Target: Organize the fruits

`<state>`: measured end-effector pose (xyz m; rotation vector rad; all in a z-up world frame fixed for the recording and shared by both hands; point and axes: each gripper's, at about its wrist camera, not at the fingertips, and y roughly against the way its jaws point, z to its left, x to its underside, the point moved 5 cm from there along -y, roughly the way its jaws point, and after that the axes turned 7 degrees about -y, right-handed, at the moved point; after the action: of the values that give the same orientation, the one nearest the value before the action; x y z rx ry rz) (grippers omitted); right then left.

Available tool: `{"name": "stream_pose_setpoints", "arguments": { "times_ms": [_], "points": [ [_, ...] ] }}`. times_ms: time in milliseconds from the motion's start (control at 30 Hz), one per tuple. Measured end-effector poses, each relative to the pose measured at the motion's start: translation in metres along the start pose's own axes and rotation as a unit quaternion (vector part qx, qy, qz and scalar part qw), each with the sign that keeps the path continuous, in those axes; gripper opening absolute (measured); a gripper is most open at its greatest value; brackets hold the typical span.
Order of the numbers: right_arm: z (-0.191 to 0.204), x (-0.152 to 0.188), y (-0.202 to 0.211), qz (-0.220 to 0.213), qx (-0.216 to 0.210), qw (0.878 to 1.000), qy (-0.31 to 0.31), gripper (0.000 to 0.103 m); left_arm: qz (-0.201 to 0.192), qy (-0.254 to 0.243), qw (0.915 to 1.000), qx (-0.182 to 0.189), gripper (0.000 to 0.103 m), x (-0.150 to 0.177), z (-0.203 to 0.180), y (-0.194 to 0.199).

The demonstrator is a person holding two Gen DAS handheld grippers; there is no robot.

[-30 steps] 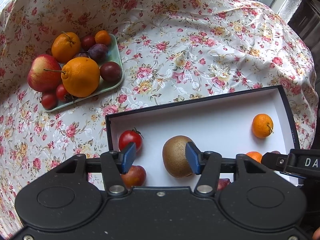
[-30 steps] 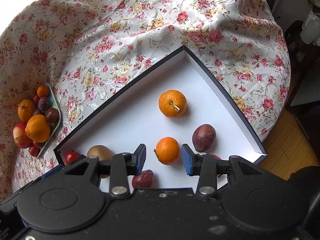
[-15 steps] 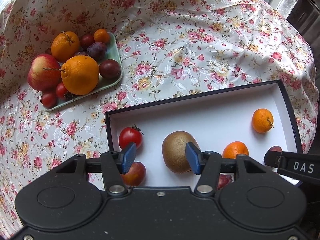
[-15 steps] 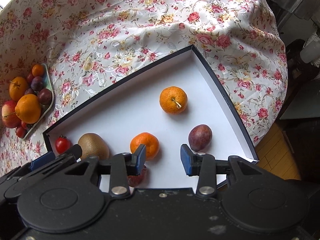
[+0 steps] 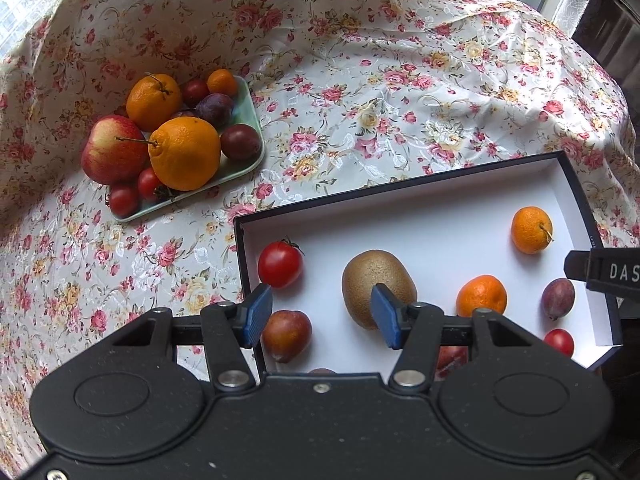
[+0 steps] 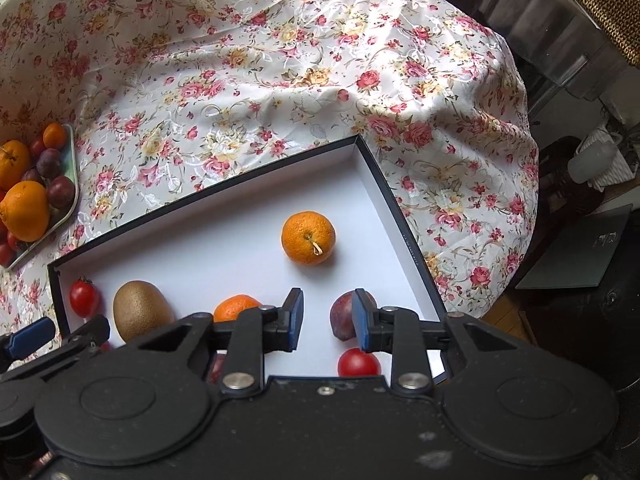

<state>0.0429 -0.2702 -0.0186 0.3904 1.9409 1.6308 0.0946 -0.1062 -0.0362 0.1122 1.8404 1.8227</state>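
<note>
A black-rimmed box (image 5: 400,187) with a white floor holds a kiwi (image 5: 376,284), a tomato (image 5: 280,264), a reddish plum (image 5: 286,334), two mandarins (image 5: 482,296) (image 5: 532,230), a dark plum (image 5: 558,298) and a small tomato (image 5: 559,342). My left gripper (image 5: 320,316) hangs open over the box's left end with nothing held. In the right wrist view my right gripper (image 6: 329,316) hovers over the right end. Its jaws are closing and grip nothing. The dark plum (image 6: 348,316) lies on the floor beneath, partly behind the right finger. The near mandarin (image 6: 236,308) sits left of the fingers.
A green tray (image 5: 240,166) at the back left carries an apple (image 5: 114,150), two oranges (image 5: 186,154), plums and small tomatoes. A flowered cloth (image 5: 360,80) covers the table. Beyond its right edge are a wooden floor and dark furniture (image 6: 580,248).
The right gripper's jaws have narrowed and it has swung right, off the near mandarin and over the dark plum. The mandarin stays on the box floor. The left gripper has barely moved.
</note>
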Motion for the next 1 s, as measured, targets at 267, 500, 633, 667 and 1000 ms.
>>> {"name": "stream_pose_setpoints", "arguments": {
  "times_ms": [267,500,633,667,1000],
  "points": [
    [0.018,0.03,0.039,-0.056,-0.137,0.989,-0.007,0.026,-0.023,0.025,0.9994,0.009,0.06,0.037,0.005,0.026],
    [-0.005,0.065,0.037,-0.04,-0.149,0.985,-0.075,0.032,-0.039,0.062,0.9973,0.01,0.06,0.07,0.015,0.041],
    [-0.006,0.087,0.034,-0.048,-0.074,0.995,-0.042,0.032,-0.04,0.054,0.9977,0.001,0.06,0.081,0.016,0.046],
    [-0.005,0.092,0.036,-0.053,-0.069,0.996,-0.03,0.032,-0.045,0.053,0.9976,-0.007,0.06,0.084,0.017,0.049],
    [-0.004,0.113,0.047,-0.086,-0.105,0.989,-0.051,0.032,-0.05,0.056,0.9971,0.009,0.06,0.088,0.018,0.049]
  ]
}}
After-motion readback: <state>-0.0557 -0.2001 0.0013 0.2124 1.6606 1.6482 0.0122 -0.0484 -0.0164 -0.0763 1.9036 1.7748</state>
